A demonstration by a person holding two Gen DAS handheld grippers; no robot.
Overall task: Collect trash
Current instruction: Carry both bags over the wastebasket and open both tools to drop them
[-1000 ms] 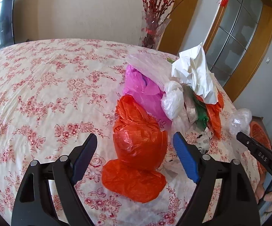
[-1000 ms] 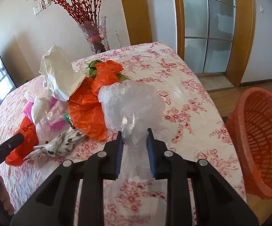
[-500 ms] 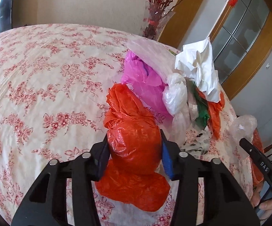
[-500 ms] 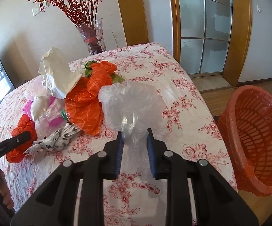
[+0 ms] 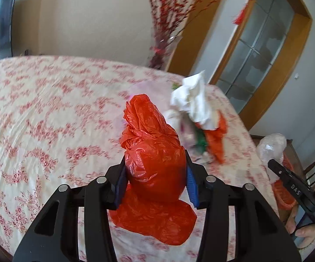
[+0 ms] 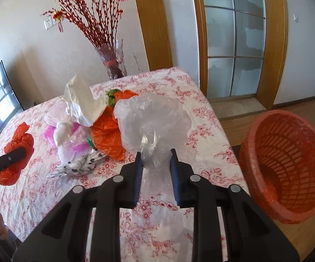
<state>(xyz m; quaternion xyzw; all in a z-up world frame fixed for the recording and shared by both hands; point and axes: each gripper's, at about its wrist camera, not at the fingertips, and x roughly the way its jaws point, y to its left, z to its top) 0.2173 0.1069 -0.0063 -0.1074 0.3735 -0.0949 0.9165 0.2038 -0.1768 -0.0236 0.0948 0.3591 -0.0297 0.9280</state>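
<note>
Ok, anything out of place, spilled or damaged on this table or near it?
Nothing damaged or spilled. The odd part is the expected mess: crumpled plastic bags and white paper heaped mid-tablecloth. The left gripper clamps an orange bag, the right gripper a clear bag. The orange basket on the floor looks tilted and empty.

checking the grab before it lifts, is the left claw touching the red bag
Touching. The left wrist view shows the left claw with both blue pads pressed into the sides of the red bag.
</note>
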